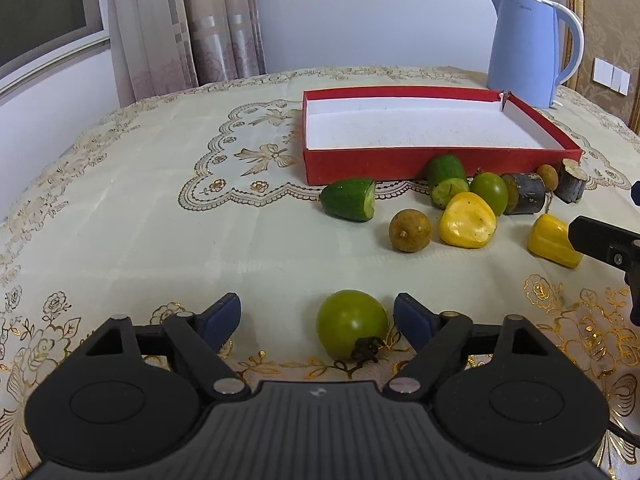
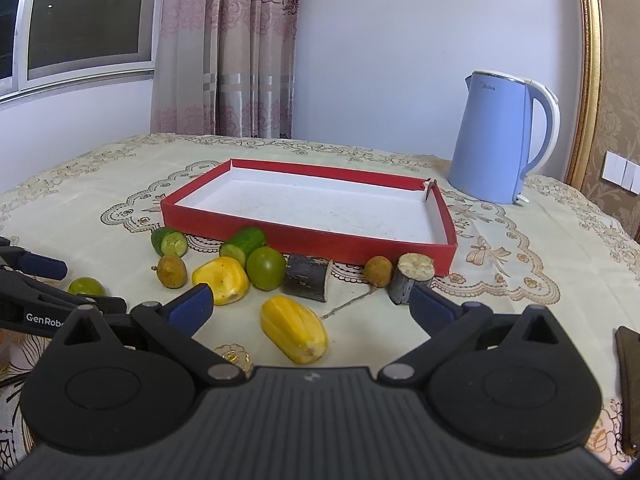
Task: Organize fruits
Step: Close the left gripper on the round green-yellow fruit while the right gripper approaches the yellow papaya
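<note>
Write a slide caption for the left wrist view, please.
Left tool open around a green tomato, empty red tray and more fruit beyond.

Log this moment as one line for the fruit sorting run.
left gripper: open around green tomato, not gripping | right gripper: open over yellow fruit piece | red box: empty

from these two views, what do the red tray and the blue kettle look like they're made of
Red tray: likely cardboard, matte red outside, white paper lining; one far corner is split and frayed.
Blue kettle: probably smooth plastic shell, satin pale blue with a soft sheen and white handle trim; could be coated metal.
</note>
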